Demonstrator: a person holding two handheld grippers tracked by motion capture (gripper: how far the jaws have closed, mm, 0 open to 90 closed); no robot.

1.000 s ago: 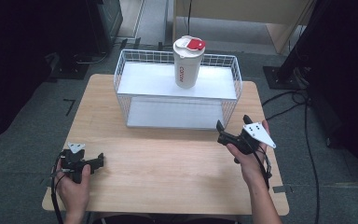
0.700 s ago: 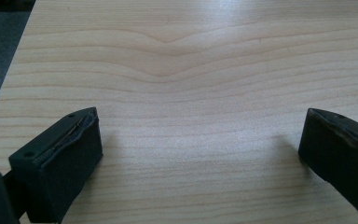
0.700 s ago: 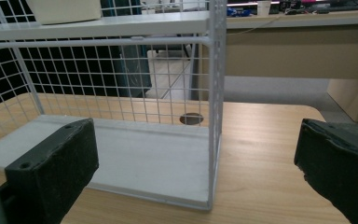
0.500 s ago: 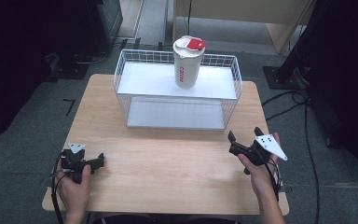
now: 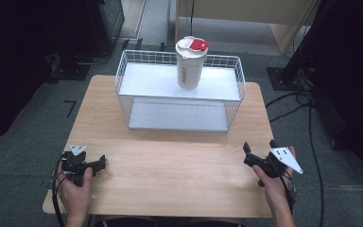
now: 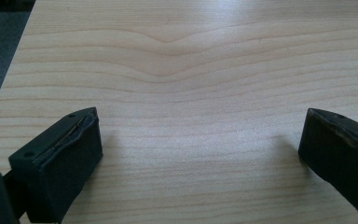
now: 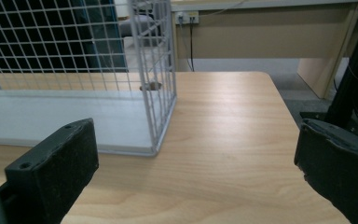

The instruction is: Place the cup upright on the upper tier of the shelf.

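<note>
A white tumbler [image 5: 189,64] with a red flap on its lid stands upright on the upper shelf of a white wire rack [image 5: 179,97] at the back middle of the table. My left gripper [image 5: 101,161] lies low at the front left corner, pointing right. In the left gripper view it [image 6: 200,116] is open, with bare wood between its jaws. My right gripper [image 5: 259,146] is held at the front right, apart from the rack. In the right gripper view it [image 7: 196,126] is open and faces the rack's lower shelf [image 7: 51,116] and corner post [image 7: 154,93].
The wooden table [image 5: 170,175] spreads between the two grippers and the rack. A beige desk [image 7: 261,32] and dark stands [image 5: 302,56] lie beyond the table's far and right edges. Cables [image 5: 312,142] trail on the floor at the right.
My right gripper has drawn back from near the rack toward the front right of the table. The left gripper has barely moved.
</note>
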